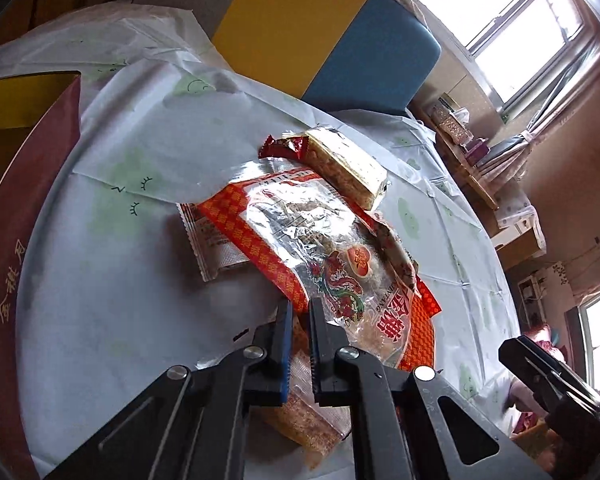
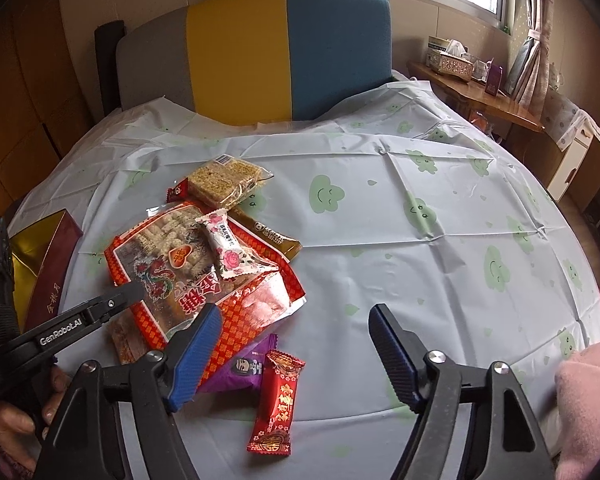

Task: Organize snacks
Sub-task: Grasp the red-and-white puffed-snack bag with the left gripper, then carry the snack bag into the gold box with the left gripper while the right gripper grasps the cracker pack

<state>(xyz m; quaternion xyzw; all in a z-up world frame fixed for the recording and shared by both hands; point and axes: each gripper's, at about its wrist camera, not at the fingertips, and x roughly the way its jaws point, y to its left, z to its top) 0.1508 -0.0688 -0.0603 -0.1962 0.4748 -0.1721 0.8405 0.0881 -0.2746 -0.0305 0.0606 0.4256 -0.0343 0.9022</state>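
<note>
Wide bare room on the cloud-print cover (image 2: 440, 248) right of the pile; maroon box (image 2: 50, 268) at the left edge. Left tool (image 1: 300, 312) shut, seemingly pinching the big red snack bag (image 2: 204, 280) (corner hard to see). Right tool (image 2: 296, 320) open, small red candy (image 2: 275, 400) between its fingers, untouched.

Daylight floods from blown-out windows (image 1: 500, 12) at one o'clock; glare streaks the clear snack bag (image 1: 296, 216). Fisheye bending and dark vignetting crowd every corner.
</note>
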